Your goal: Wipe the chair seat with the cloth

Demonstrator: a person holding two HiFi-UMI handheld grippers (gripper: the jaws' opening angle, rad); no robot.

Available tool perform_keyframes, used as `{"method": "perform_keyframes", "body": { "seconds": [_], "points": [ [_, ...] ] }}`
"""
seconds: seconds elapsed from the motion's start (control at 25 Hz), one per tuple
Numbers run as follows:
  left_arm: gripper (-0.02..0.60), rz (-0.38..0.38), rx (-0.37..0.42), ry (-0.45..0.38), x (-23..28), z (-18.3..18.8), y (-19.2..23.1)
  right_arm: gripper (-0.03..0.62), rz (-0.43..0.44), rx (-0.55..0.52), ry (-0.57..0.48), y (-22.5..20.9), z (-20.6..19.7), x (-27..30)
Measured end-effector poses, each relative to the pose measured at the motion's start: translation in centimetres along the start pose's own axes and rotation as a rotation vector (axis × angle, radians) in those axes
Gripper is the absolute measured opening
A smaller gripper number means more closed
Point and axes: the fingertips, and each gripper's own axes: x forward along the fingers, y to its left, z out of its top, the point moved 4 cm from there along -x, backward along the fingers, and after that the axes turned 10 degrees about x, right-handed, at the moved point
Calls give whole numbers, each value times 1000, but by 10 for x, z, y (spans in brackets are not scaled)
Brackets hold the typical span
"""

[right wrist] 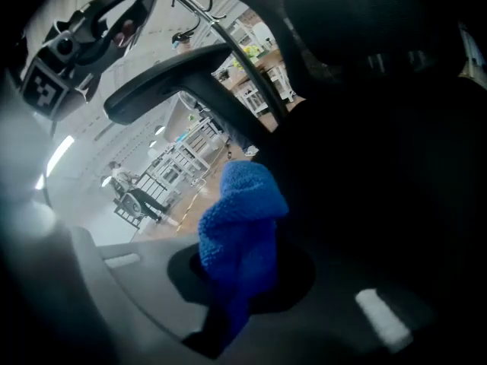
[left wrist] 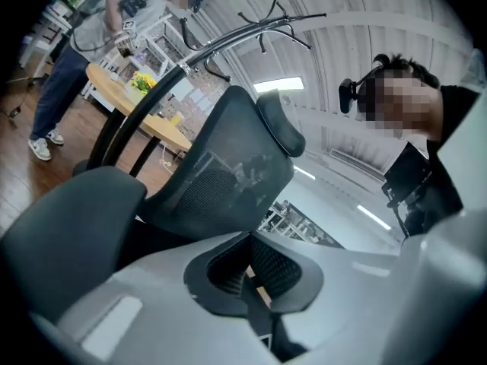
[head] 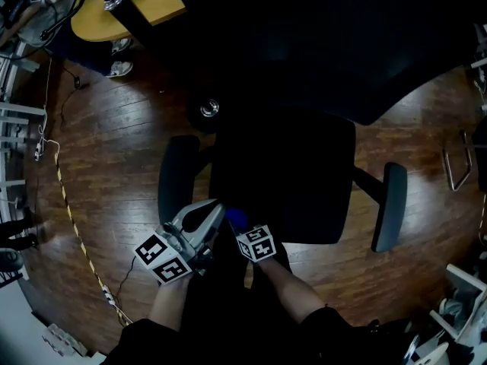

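Note:
A black office chair stands below me, its dark seat (head: 281,177) between two grey armrests (head: 176,177). At the seat's near left corner my right gripper (head: 234,220) is shut on a blue fluffy cloth (head: 236,217). In the right gripper view the cloth (right wrist: 240,226) bulges up out of the jaws of the right gripper (right wrist: 236,280), with the seat (right wrist: 380,204) dark beside it. My left gripper (head: 199,223) hovers just left of it by the armrest, tilted upward. Its jaws look shut with nothing between them (left wrist: 247,268), facing the mesh backrest (left wrist: 221,173).
A round wooden table (head: 114,14) stands at the far left, with a person's shoes (head: 120,68) beside it. A striped cable (head: 76,226) runs across the wooden floor on the left. Racks line the left edge. A coat stand (left wrist: 251,33) rises behind the chair.

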Motion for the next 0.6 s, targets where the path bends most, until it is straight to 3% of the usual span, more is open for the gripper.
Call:
{"method": "perform_keyframes", "body": {
  "seconds": [0.28,0.4,0.6],
  "points": [
    [-9,-193,6,76,66,-2,-33,35,-258,228,-152,-109,-17,-98],
    [-9,-242,7,101,87,-4,-47,35,-373,365,-228,-143,-19,-157],
    [-9,-313,15,110,123,-6,-74,35,-529,464,-365,-200,-37,-237]
  ]
}}
